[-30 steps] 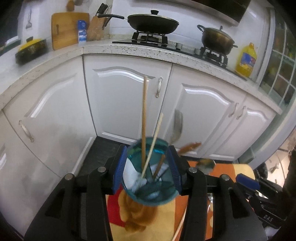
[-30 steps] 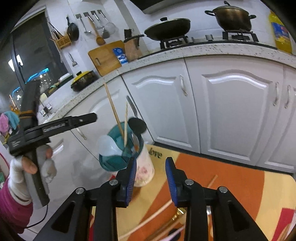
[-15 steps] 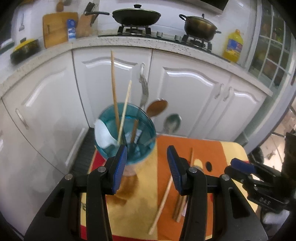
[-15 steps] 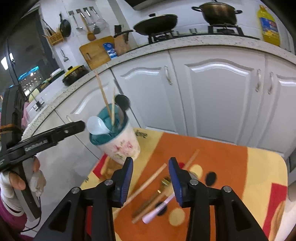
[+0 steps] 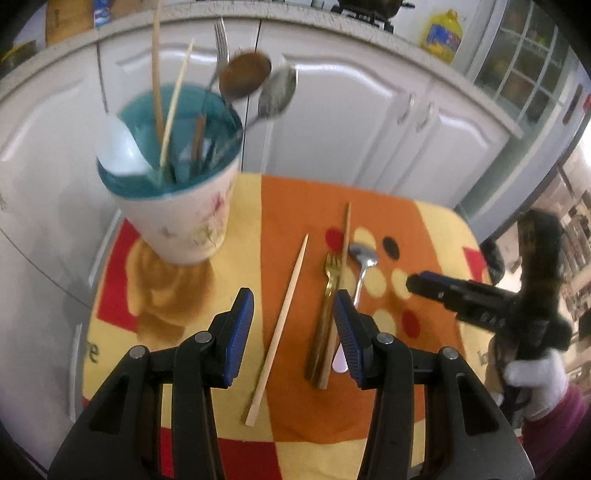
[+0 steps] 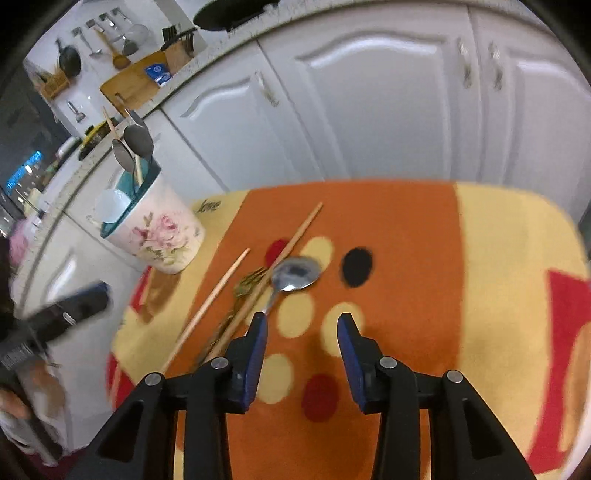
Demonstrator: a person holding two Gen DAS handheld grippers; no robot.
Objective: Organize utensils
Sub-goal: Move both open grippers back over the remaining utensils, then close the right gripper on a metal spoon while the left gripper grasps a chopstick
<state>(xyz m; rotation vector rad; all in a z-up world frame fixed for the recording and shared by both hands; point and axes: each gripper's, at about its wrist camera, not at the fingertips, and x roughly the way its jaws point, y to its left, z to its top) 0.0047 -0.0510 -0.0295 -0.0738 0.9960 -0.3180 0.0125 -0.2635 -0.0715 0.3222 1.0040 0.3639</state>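
- Setting: a kitchen with white panelled cabinet doors [image 6: 369,110] under a speckled counter [image 5: 369,33]; in front of them a mat [image 6: 424,258] in orange, yellow and red with round spots serves as the work surface.
- Left gripper [image 5: 293,325]: jaws spread wide, nothing between the blue pads, hovering above the mat over the loose utensils.
- Right gripper [image 6: 301,345]: jaws parted and empty, pointing down at the mat just short of the spoon's handle.
- Loose utensils on the mat: a pale chopstick [image 5: 280,325] lies alone to the left; beside it a gold fork [image 5: 328,284] and a second chopstick [image 5: 345,240] lie touching; a silver spoon [image 6: 295,273] lies bowl-up just right of them.
- Utensil cup [image 5: 184,221], white with a pink floral print and teal inside, stands upright at the mat's far left corner. It holds chopsticks, a fork, metal spoons and a white plastic spoon.
- Background: a yellow oil bottle [image 5: 443,37] on the counter; a wooden cutting board [image 6: 136,83] and hanging tools on the far wall.
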